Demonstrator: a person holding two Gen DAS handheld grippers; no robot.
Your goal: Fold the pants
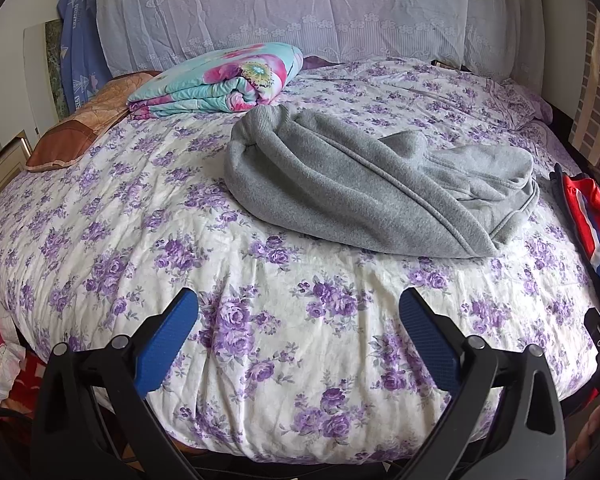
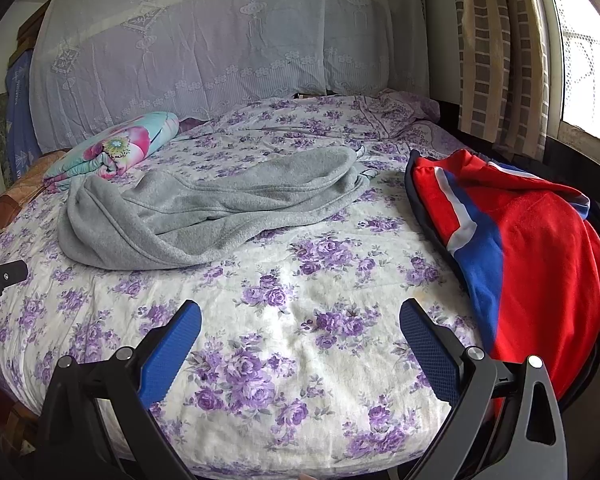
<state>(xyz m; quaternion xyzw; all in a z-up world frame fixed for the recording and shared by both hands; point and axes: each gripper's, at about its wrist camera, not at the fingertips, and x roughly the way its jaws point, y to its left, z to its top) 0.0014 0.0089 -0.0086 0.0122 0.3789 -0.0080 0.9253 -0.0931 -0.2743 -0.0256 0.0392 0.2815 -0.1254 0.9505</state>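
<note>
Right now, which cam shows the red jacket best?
Right wrist view: the red jacket shows nearly whole, with its blue and white stripes, at the bed's right side. The left wrist view catches only a sliver at the frame's right edge.

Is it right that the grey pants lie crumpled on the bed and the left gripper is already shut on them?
Not quite. The grey pants do lie crumpled on the bed, but the left gripper is open, apart from them and holding nothing, as the left wrist view shows.
</note>
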